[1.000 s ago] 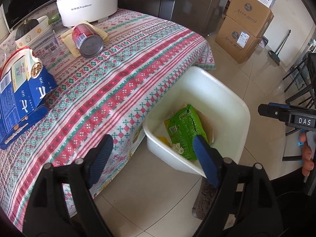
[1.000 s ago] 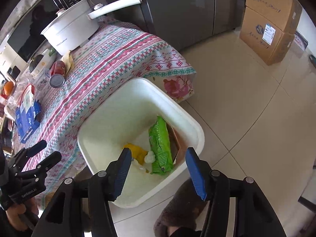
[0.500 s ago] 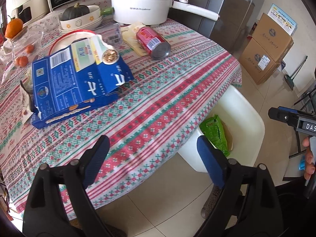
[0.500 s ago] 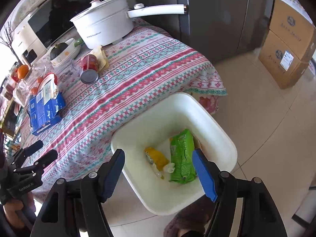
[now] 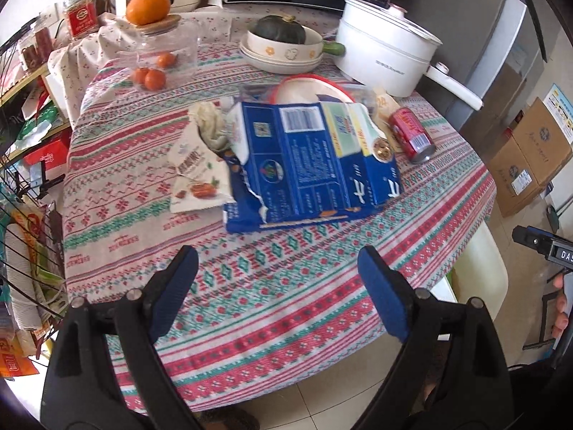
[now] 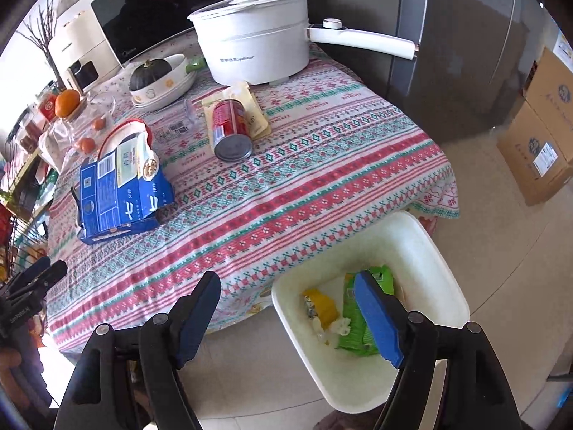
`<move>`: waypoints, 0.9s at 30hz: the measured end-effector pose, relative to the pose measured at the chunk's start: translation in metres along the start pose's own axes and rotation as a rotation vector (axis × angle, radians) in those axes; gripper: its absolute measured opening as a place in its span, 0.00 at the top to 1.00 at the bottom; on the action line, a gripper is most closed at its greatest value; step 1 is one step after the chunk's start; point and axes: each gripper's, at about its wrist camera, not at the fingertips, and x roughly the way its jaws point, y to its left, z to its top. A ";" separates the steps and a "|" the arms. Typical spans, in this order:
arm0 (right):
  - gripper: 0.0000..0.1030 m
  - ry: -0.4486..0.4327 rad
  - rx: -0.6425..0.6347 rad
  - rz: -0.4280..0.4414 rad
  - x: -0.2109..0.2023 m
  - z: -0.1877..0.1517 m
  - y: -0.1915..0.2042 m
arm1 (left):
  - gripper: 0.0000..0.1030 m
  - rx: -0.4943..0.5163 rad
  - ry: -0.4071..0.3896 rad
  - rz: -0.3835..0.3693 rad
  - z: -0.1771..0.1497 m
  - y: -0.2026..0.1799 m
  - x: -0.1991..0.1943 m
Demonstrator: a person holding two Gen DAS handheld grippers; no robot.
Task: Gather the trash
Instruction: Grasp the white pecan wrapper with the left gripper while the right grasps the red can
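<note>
A torn blue box (image 5: 308,165) (image 6: 121,193) lies flat on the patterned tablecloth (image 5: 286,286). A white snack wrapper (image 5: 195,179) and a crumpled tissue (image 5: 211,125) lie at the box's left. A red can (image 5: 412,136) (image 6: 231,129) lies on its side on a yellow sachet (image 6: 250,107). My left gripper (image 5: 275,254) hangs open over the table's near edge, in front of the box, with nothing between its fingers. My right gripper (image 6: 286,276) is above the white bin (image 6: 429,251) and the table edge; its jaws are opening and empty. In the bin lie a green packet (image 6: 358,326) and a yellow wrapper (image 6: 322,304).
At the back of the table stand a white electric pot (image 5: 383,57), a bowl with a dark squash (image 5: 283,46), a red-rimmed plate (image 5: 311,86) and a clear container of oranges (image 5: 161,68). A wire rack (image 5: 21,251) is at the left, with cardboard boxes (image 6: 548,125) and a fridge (image 6: 465,36) to the right.
Both grippers have swung away from the bin toward the table. The left one now faces the blue box instead of the bin. The right gripper's jaws have spread wider.
</note>
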 end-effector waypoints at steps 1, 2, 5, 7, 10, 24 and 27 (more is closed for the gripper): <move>0.23 0.006 0.001 0.009 0.002 0.005 0.004 | 0.12 -0.023 -0.003 0.011 0.006 0.010 0.000; 0.22 0.013 0.000 0.016 0.005 0.012 0.009 | 0.12 -0.049 -0.006 0.015 0.011 0.019 0.000; 0.22 0.020 -0.014 0.020 0.015 0.031 0.024 | 0.12 -0.109 -0.024 0.021 0.023 0.041 0.007; 0.21 0.004 -0.019 0.014 0.022 0.042 0.032 | 0.12 -0.155 -0.034 0.022 0.026 0.052 0.017; 0.20 -0.006 -0.018 -0.006 0.038 0.051 0.039 | 0.12 -0.226 -0.021 0.025 0.031 0.062 0.036; 0.20 -0.010 0.047 -0.013 0.079 0.083 0.043 | 0.44 -0.284 0.043 0.056 0.041 0.055 0.088; 0.20 -0.028 0.045 0.002 0.082 0.087 0.040 | 0.53 -0.250 0.043 0.066 0.041 0.051 0.091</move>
